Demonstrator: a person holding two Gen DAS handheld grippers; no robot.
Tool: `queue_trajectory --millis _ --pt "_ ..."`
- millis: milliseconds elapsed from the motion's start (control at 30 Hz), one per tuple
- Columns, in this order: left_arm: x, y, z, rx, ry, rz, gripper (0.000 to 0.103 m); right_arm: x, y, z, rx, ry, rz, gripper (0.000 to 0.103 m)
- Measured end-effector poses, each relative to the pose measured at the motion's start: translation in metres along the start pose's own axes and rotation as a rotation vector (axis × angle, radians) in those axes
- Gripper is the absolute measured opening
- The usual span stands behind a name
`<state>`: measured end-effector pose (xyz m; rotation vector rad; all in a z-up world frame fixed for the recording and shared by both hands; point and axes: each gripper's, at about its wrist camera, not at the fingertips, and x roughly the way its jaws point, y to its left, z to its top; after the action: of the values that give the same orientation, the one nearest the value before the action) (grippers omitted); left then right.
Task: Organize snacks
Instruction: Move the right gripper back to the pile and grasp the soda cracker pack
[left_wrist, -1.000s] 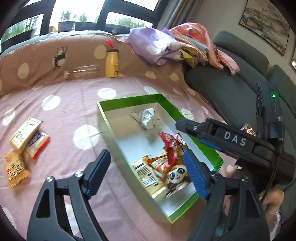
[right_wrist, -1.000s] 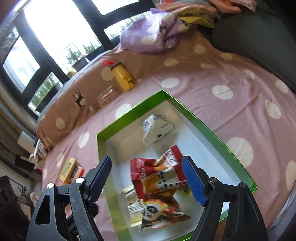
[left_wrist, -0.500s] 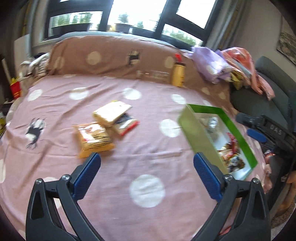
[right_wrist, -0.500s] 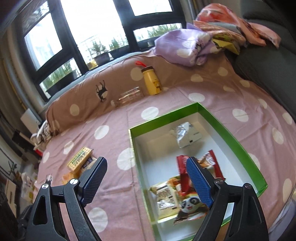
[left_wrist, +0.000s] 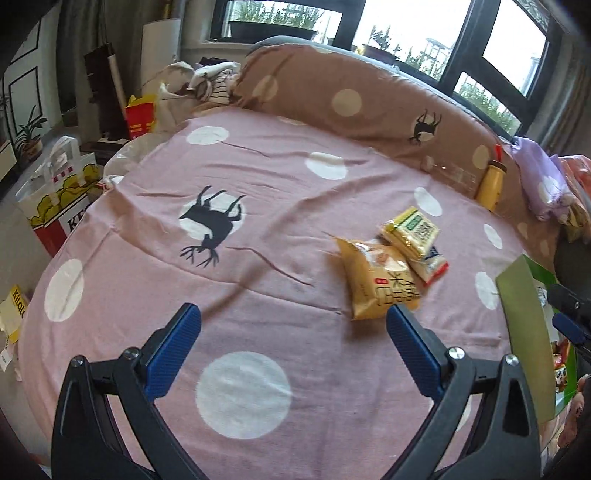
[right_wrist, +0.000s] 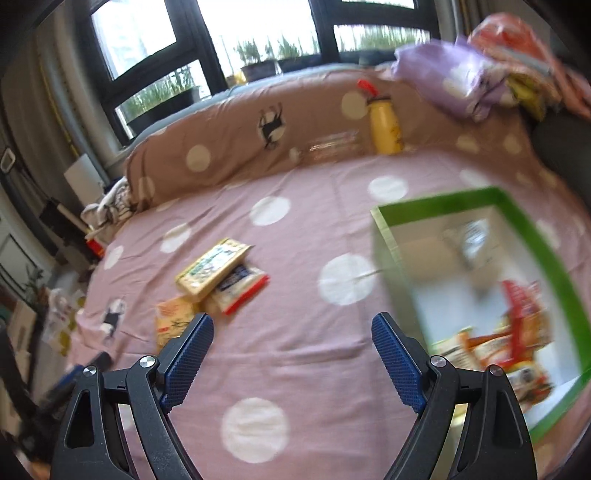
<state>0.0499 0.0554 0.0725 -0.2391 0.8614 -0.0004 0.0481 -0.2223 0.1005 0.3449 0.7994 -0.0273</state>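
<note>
Three loose snack packets lie together on the pink dotted cloth: an orange bag (left_wrist: 380, 282) (right_wrist: 171, 323), a yellow-green packet (left_wrist: 412, 230) (right_wrist: 212, 266) and a red-edged white packet (left_wrist: 432, 263) (right_wrist: 240, 288) under it. The green-rimmed white box (right_wrist: 532, 236) (left_wrist: 522, 325) holds several snacks. My left gripper (left_wrist: 293, 341) is open and empty, just short of the orange bag. My right gripper (right_wrist: 291, 347) is open and empty, between the packets and the box.
A yellow bottle (right_wrist: 384, 125) (left_wrist: 489, 184) and a clear jar (right_wrist: 332, 144) lie against the brown bolster (left_wrist: 354, 99). Purple and orange bedding (right_wrist: 480, 70) is piled at the far right. Bags and boxes (left_wrist: 59, 199) stand past the left edge.
Both grippers have swung left, away from the box toward the loose packets. The box has gone from centre view to the right edge. Both stay open and empty.
</note>
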Motion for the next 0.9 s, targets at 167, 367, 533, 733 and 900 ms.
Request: queue_trajectory --millis 167,367,533,733,900 --pt "0.003 0.012 0.003 -0.009 0.005 0.039 0.101 0.060 0.024 0.022 0.130 0.148 0.062 0.088" --pt "0.001 0.019 0.006 0.008 -0.022 0.084 0.101 0.119 0.076 0.044 0.077 0.186 -0.050 0.088" --pt "0.004 0.032 0.011 -0.043 -0.004 0.075 0.101 0.164 0.101 0.044 0.010 0.226 -0.169 0.088" --pt "0.004 0.036 0.015 -0.067 0.001 0.061 0.101 0.180 0.113 0.034 -0.106 0.214 -0.240 0.084" --pt "0.003 0.033 0.013 -0.061 0.002 0.061 0.101 0.166 0.113 0.021 -0.210 0.204 -0.210 0.056"
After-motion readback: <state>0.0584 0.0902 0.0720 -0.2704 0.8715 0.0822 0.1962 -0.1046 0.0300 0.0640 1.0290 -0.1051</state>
